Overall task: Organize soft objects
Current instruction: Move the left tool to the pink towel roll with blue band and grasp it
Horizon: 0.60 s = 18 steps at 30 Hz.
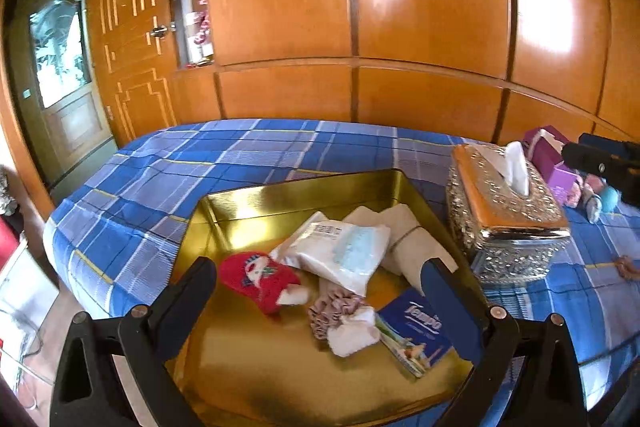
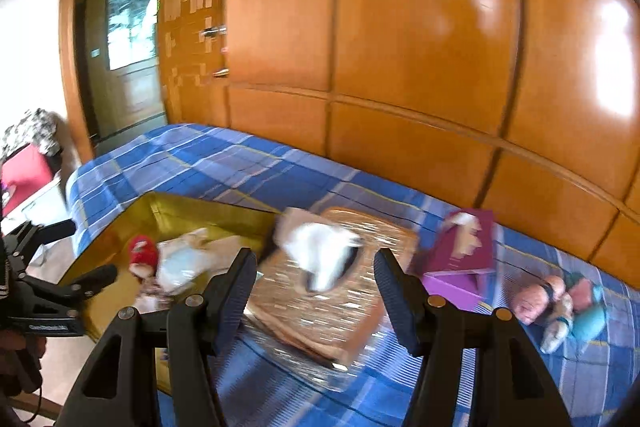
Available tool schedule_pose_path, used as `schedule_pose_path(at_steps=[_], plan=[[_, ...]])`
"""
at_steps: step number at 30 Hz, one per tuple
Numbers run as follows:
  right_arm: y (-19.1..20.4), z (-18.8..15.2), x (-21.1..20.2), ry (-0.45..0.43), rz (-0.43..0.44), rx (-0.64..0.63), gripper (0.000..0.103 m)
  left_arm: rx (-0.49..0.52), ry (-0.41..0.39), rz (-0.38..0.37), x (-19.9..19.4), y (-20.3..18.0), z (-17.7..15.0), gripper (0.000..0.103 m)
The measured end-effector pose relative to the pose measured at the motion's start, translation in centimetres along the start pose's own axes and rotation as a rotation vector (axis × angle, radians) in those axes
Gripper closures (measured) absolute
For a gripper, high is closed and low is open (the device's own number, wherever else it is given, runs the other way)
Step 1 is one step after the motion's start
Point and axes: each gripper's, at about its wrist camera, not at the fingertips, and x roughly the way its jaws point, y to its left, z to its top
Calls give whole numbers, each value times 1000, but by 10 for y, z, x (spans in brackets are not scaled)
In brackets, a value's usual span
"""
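Note:
A gold tray (image 1: 224, 211) lies on the blue plaid bed. In it are a red sock (image 1: 256, 279), a white packet (image 1: 340, 251), folded beige cloth (image 1: 404, 227), a pink scrunchie (image 1: 332, 307), a white sock (image 1: 354, 333) and a blue tissue pack (image 1: 416, 331). My left gripper (image 1: 318, 283) hovers open over these with nothing between its fingers. My right gripper (image 2: 316, 275) is open and empty above a silver tissue box (image 2: 340, 307), which is blurred. A pile of small soft toys (image 2: 556, 303) lies on the bed to the right. The tray (image 2: 120, 227) also shows at the left in the right wrist view.
A purple box (image 2: 460, 255) stands behind the tissue box (image 1: 504, 223), near the orange wooden wardrobe wall (image 1: 400, 27). A door (image 1: 60, 67) is at the far left. The bed's far half (image 1: 240, 147) is bare sheet. A brown item (image 1: 626, 267) lies at the right edge.

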Motion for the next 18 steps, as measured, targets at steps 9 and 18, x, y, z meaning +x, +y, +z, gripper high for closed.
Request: schedule_pose_path(at_steps=[9, 18], plan=[[-104, -23, -17, 48, -158, 198, 41, 51, 14, -55, 0, -18, -4, 1], [-234, -62, -44, 72, -372, 525, 41, 155, -5, -241, -19, -61, 1, 1]])
